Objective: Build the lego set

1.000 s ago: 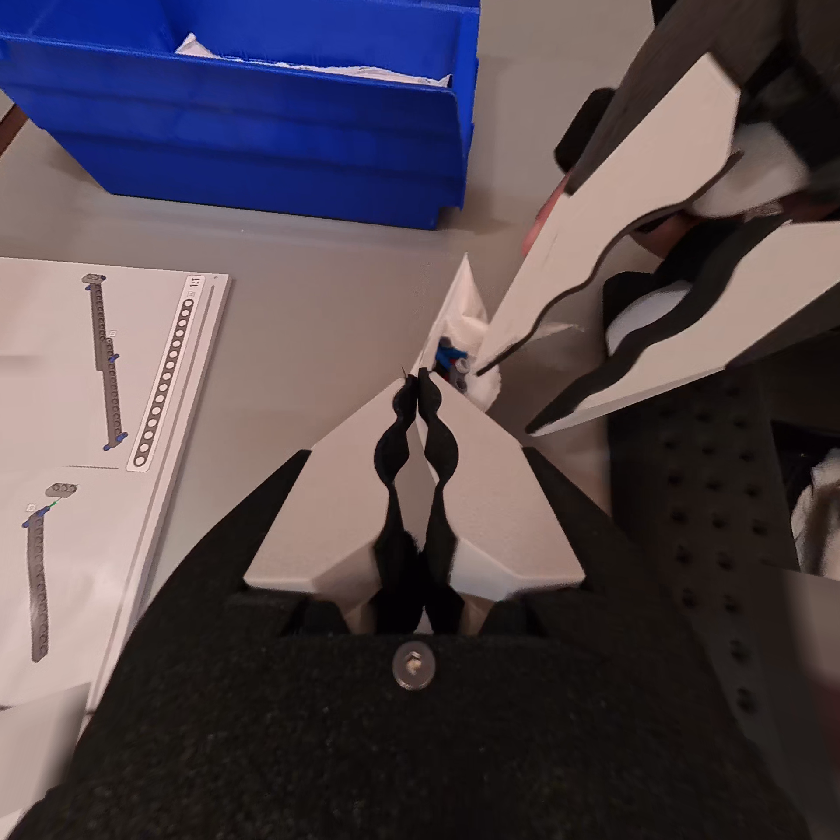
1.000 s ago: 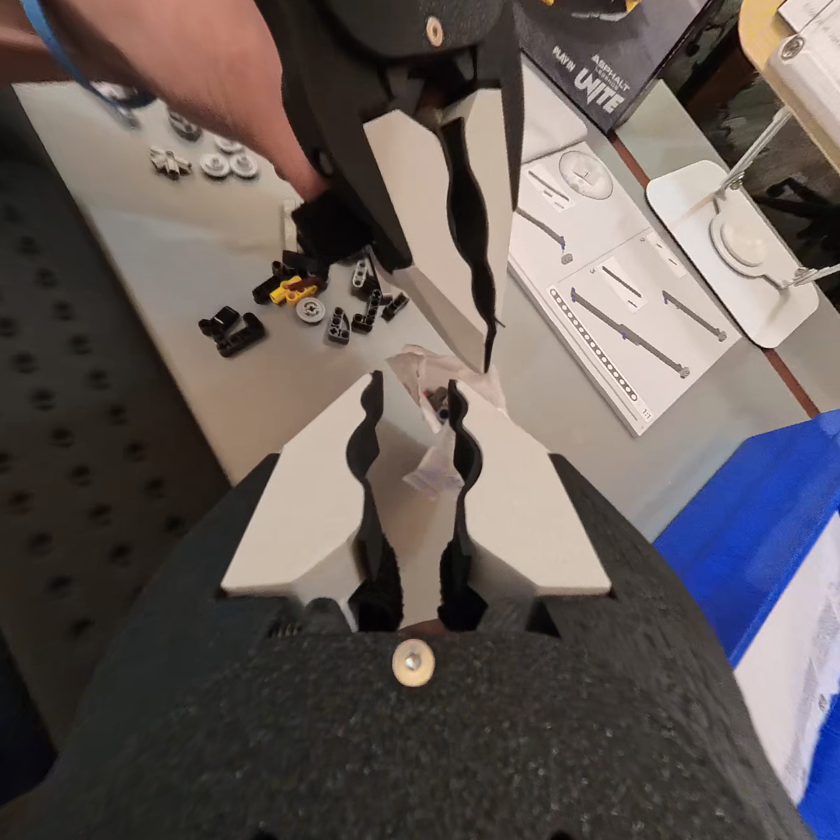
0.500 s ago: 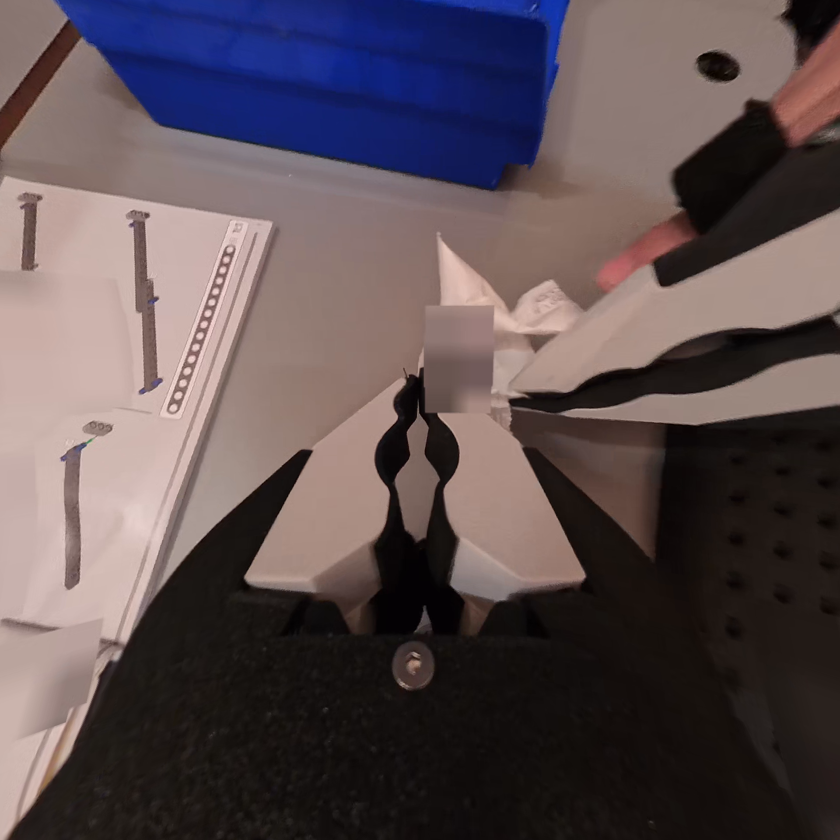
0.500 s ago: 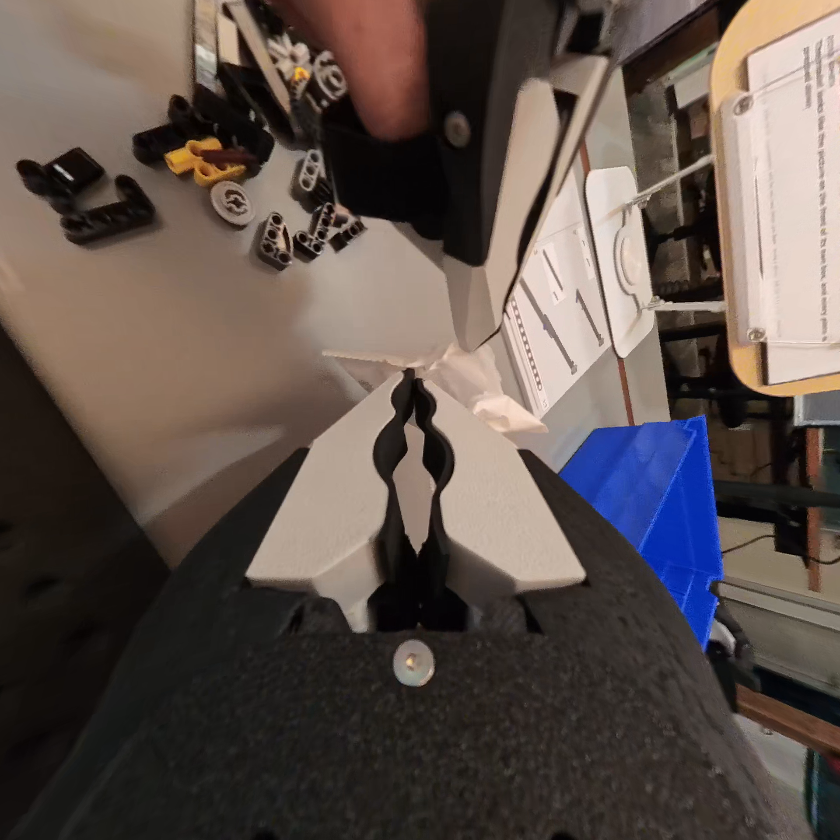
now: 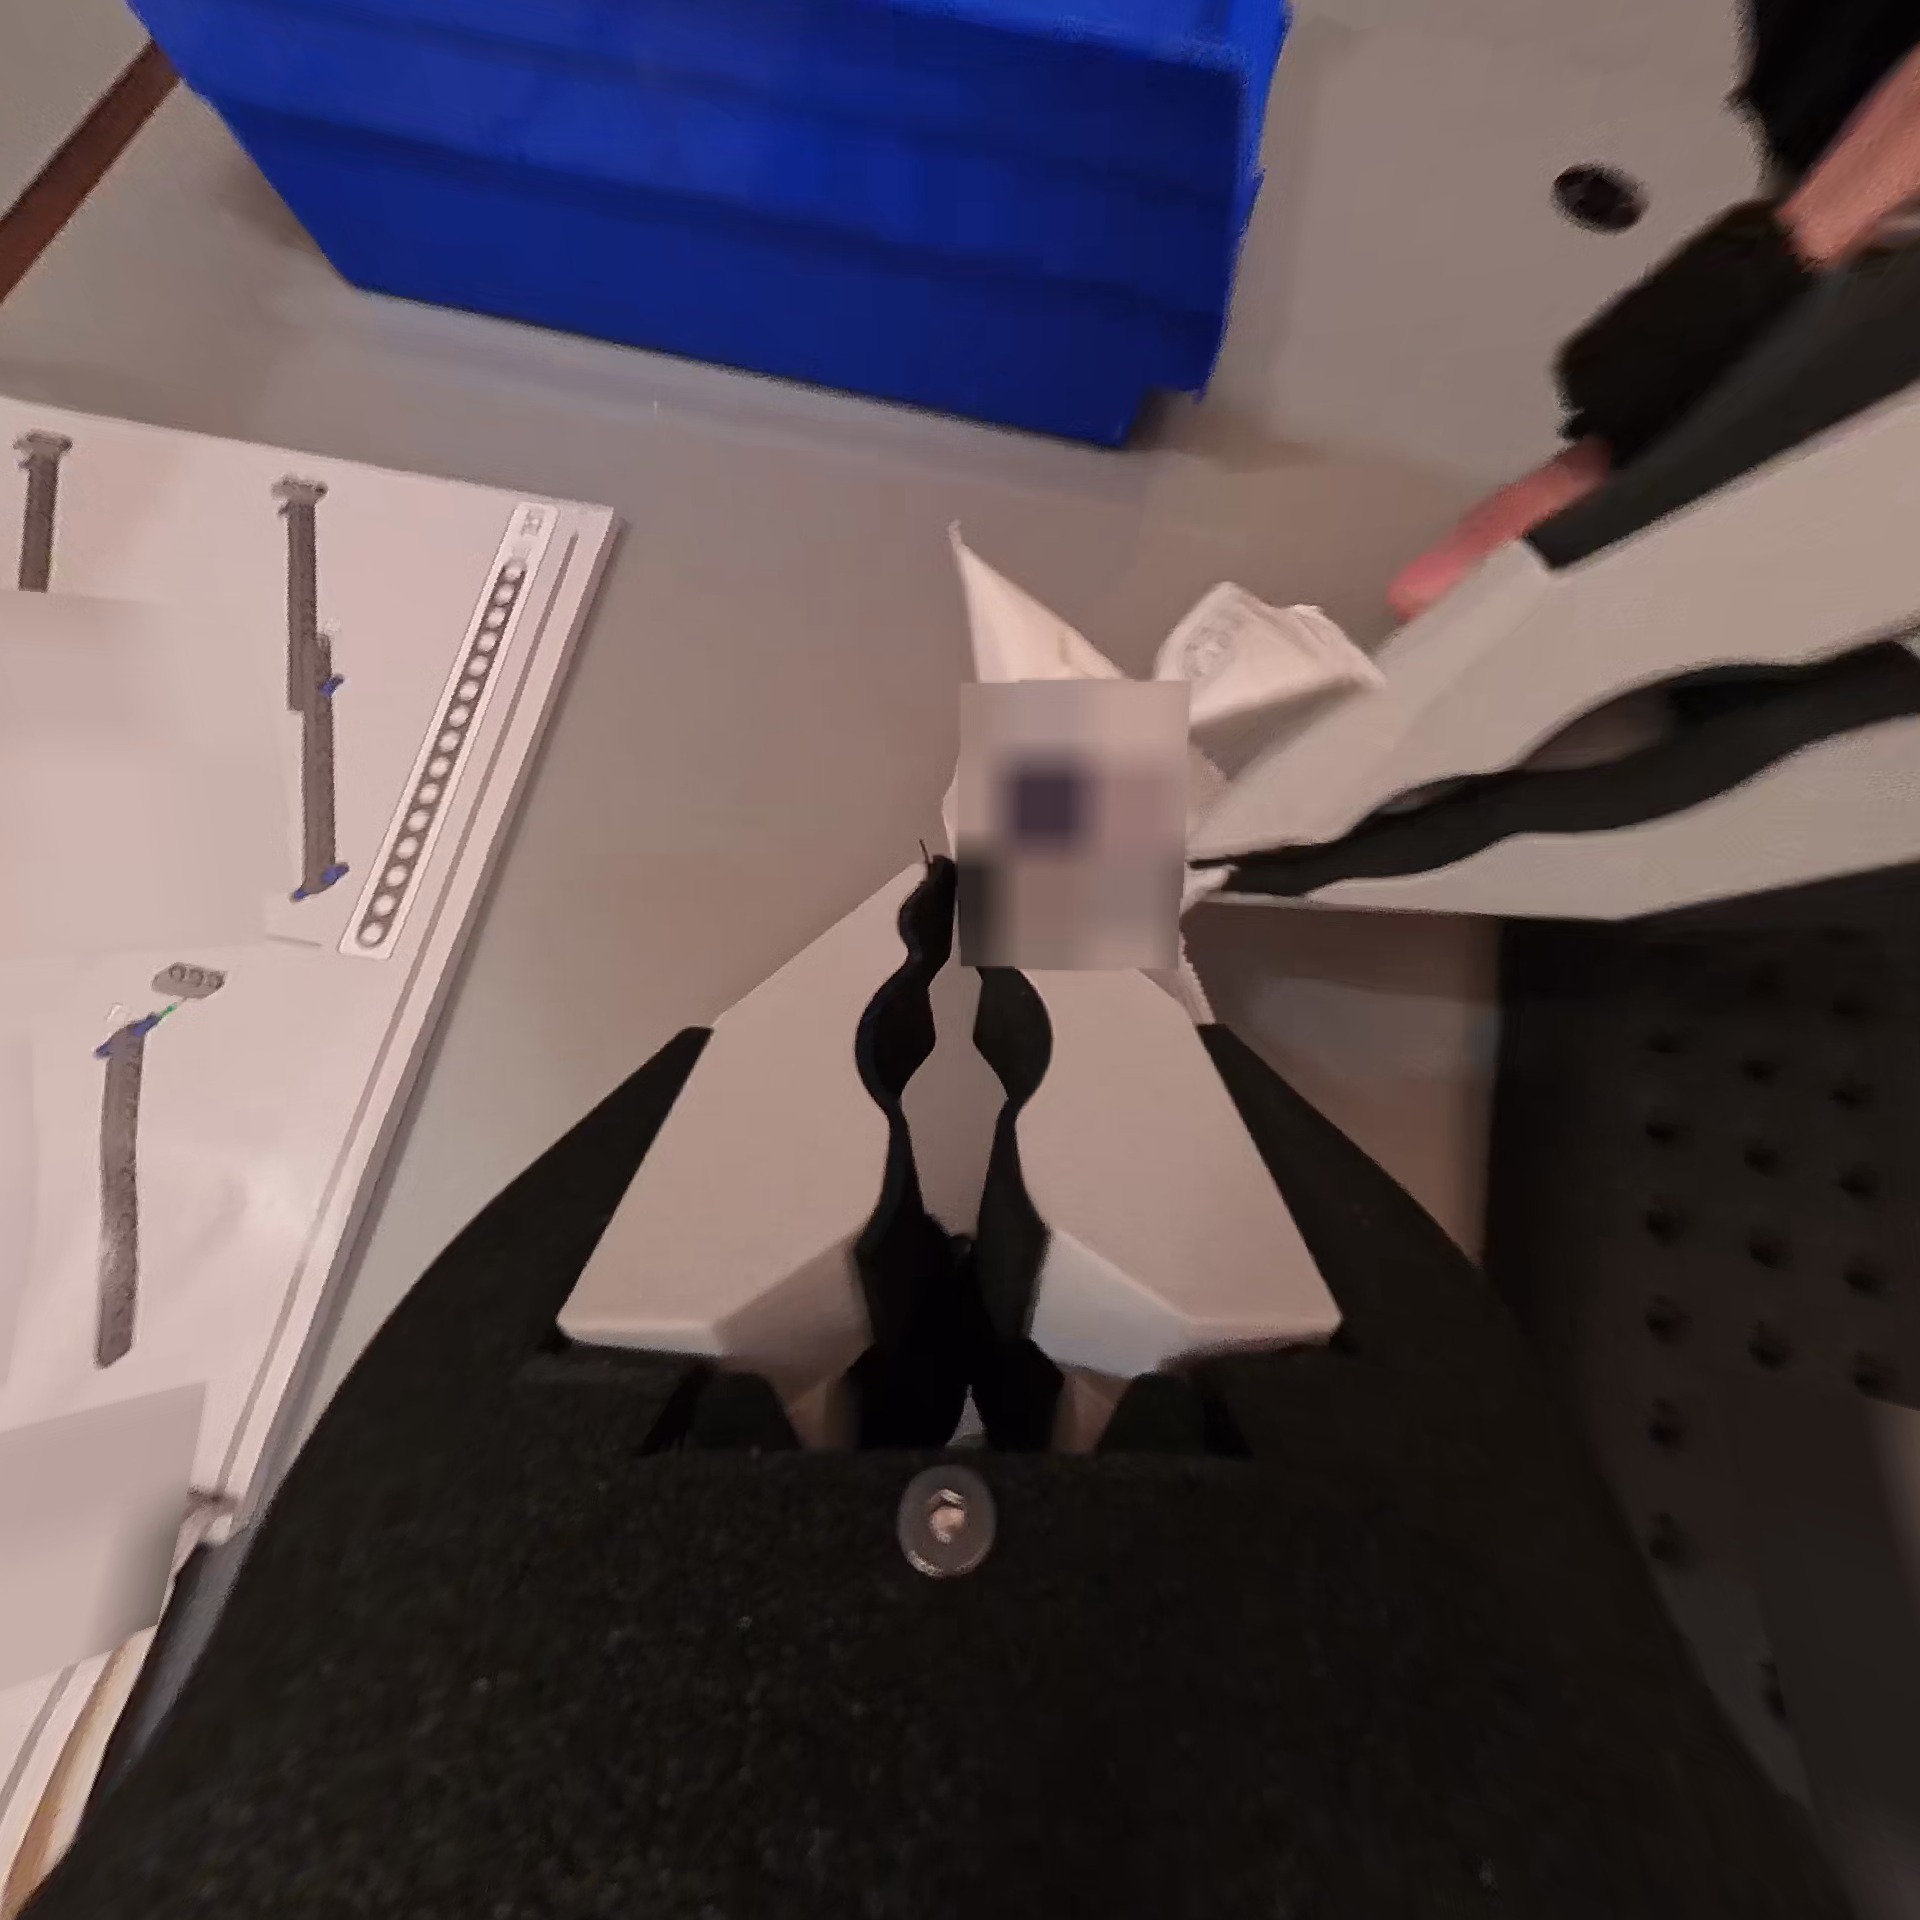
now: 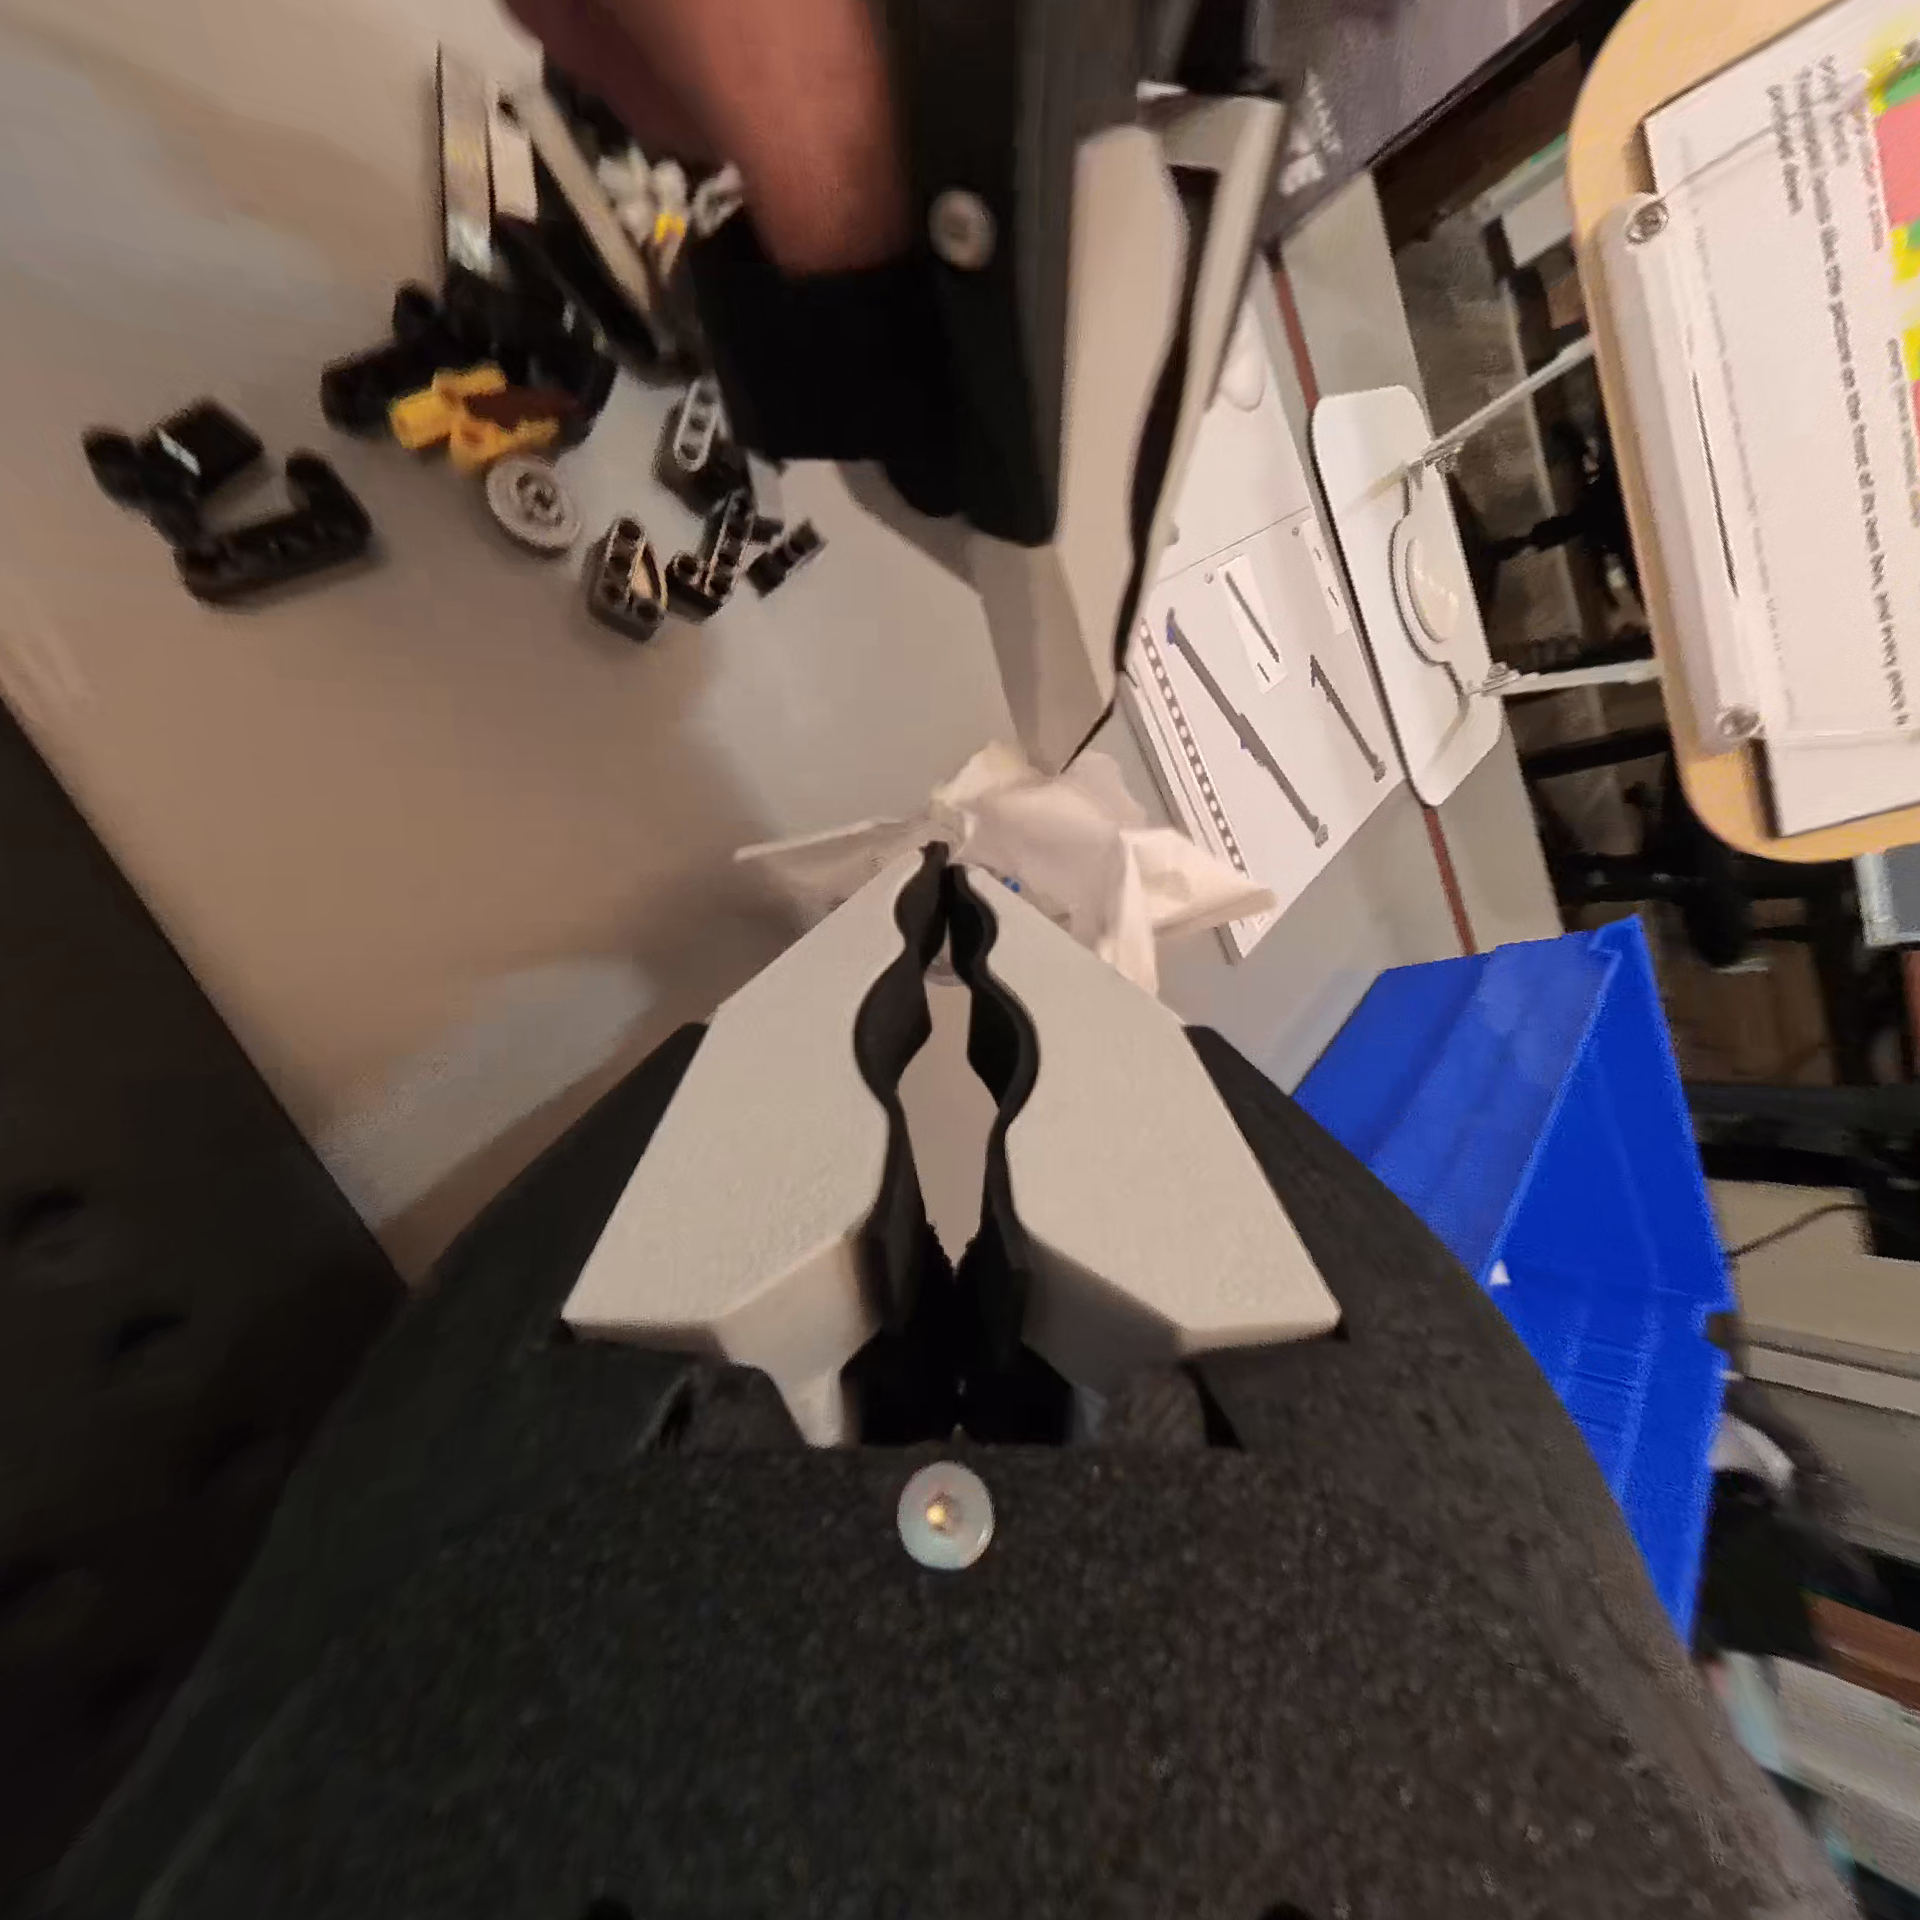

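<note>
Both grippers are pinching the white bag (image 6: 1049, 831) at frame centre: I am keeping the right gripper (image 6: 940, 868) and left gripper (image 5: 951, 883) clamped on it, lifted higher than before. Its long axis is running left-right above the table (image 6: 364, 779). Only the right wrist view is showing loose pieces (image 6: 520, 468), upper left.

A grey tabletop (image 5: 727, 582) with a brown edge strip fills the scene under warm, soft indoor light. A dark perforated mat (image 5: 1704, 1195) lies along its near side. A blue plastic bin (image 5: 790, 156) stands at the far side. Beyond the table edge, a white stand base (image 6: 1403, 582) carries a round wooden board (image 6: 1631, 416) with a clipped paper sheet; dim shelving behind is blurred
</note>
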`<state>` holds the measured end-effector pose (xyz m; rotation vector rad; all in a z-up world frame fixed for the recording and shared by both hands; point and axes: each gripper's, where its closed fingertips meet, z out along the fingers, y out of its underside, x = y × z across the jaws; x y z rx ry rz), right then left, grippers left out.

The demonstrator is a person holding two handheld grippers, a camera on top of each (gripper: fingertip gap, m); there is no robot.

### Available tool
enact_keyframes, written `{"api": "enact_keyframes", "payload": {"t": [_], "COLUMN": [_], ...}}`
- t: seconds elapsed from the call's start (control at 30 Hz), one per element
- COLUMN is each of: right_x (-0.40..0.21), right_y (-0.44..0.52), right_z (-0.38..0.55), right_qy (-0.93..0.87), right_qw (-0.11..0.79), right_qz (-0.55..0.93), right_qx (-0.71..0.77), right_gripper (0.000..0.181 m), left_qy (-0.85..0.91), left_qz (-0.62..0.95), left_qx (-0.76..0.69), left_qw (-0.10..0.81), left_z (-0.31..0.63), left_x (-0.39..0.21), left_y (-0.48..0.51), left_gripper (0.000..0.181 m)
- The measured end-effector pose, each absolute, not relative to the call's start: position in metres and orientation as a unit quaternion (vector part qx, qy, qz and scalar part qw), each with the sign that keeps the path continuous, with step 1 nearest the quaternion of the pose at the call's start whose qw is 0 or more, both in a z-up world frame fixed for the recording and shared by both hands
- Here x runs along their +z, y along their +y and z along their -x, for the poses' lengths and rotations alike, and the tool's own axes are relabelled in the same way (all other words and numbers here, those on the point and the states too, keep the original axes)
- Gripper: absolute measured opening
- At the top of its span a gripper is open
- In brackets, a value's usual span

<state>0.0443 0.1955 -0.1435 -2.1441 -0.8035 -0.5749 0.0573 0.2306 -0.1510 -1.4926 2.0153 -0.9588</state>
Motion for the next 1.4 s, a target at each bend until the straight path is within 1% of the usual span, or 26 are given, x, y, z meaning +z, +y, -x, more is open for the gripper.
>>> {"api": "enact_keyframes", "payload": {"t": [0.03,0.07,0.1,0.13,0.17,0.23,0.27,0.33,0.47,0.5,0.53,0.7,0.73,0.77,0.87,0.9,0.97,1.0,1.07,1.1,1.2,1.27,1.4], "right_x": [-0.138,-0.131,-0.123,-0.116,-0.110,-0.100,-0.097,-0.095,-0.100,-0.104,-0.106,-0.109,-0.105,-0.098,-0.078,-0.075,-0.092,-0.106,-0.128,-0.139,-0.156,-0.156,-0.156], "right_y": [0.195,0.196,0.196,0.196,0.196,0.197,0.197,0.199,0.204,0.205,0.205,0.205,0.204,0.201,0.180,0.171,0.158,0.158,0.162,0.163,0.169,0.172,0.173], "right_z": [-0.047,-0.049,-0.052,-0.055,-0.056,-0.055,-0.054,-0.052,-0.047,-0.050,-0.052,-0.057,-0.060,-0.065,-0.077,-0.075,-0.064,-0.058,-0.051,-0.050,-0.047,-0.053,-0.059], "right_qy": [-0.299,-0.284,-0.268,-0.254,-0.240,-0.213,-0.200,-0.177,-0.134,-0.121,-0.113,-0.092,-0.088,-0.078,-0.074,-0.091,-0.144,-0.166,-0.196,-0.207,-0.203,-0.195,-0.211], "right_qw": [0.391,0.406,0.424,0.437,0.447,0.473,0.483,0.496,0.506,0.505,0.504,0.511,0.520,0.534,0.562,0.565,0.531,0.510,0.487,0.471,0.454,0.454,0.447], "right_qz": [0.845,0.847,0.846,0.847,0.849,0.849,0.849,0.849,0.851,0.853,0.854,0.851,0.846,0.839,0.824,0.820,0.827,0.830,0.820,0.818,0.821,0.815,0.806], "right_qx": [-0.208,-0.192,-0.180,-0.165,-0.145,-0.105,-0.082,-0.044,0.040,0.051,0.059,0.080,0.078,0.071,0.015,-0.023,-0.113,-0.153,-0.229,-0.257,-0.281,-0.304,-0.324], "right_gripper": [0.000,0.000,0.000,0.000,0.000,0.000,0.000,0.000,0.000,0.000,0.000,0.001,0.011,0.026,0.048,0.047,0.045,0.044,0.035,0.036,0.034,0.021,0.005], "left_qy": [0.727,0.718,0.704,0.691,0.679,0.671,0.674,0.684,0.679,0.677,0.677,0.651,0.636,0.617,0.523,0.485,0.426,0.411,0.396,0.386,0.353,0.336,0.321], "left_qz": [0.536,0.540,0.548,0.554,0.552,0.521,0.511,0.497,0.506,0.513,0.515,0.549,0.556,0.564,0.606,0.619,0.628,0.630,0.639,0.645,0.666,0.672,0.688], "left_qx": [-0.364,-0.377,-0.394,-0.414,-0.440,-0.489,-0.496,-0.496,-0.494,-0.487,-0.483,-0.491,-0.506,-0.525,-0.589,-0.612,-0.650,-0.659,-0.659,-0.659,-0.657,-0.659,-0.650], "left_qw": [0.226,0.225,0.220,0.211,0.204,0.197,0.199,0.200,0.195,0.203,0.206,0.184,0.172,0.159,0.104,0.082,0.036,0.023,0.011,0.006,-0.002,-0.016,-0.030], "left_z": [-0.057,-0.055,-0.053,-0.049,-0.042,-0.027,-0.021,-0.013,-0.016,-0.018,-0.020,-0.025,-0.027,-0.028,-0.034,-0.036,-0.038,-0.039,-0.041,-0.041,-0.042,-0.041,-0.041], "left_x": [-0.145,-0.140,-0.134,-0.127,-0.118,-0.103,-0.101,-0.104,-0.118,-0.122,-0.124,-0.126,-0.124,-0.121,-0.113,-0.110,-0.107,-0.108,-0.113,-0.116,-0.121,-0.123,-0.134], "left_y": [0.228,0.229,0.232,0.233,0.233,0.224,0.219,0.209,0.201,0.203,0.204,0.206,0.204,0.203,0.208,0.210,0.210,0.210,0.209,0.210,0.214,0.213,0.213], "left_gripper": [0.000,0.007,0.029,0.045,0.046,0.040,0.040,0.037,0.022,0.009,0.005,0.001,0.001,0.000,0.000,0.000,0.000,0.000,0.000,0.000,0.000,0.001,0.000]}}
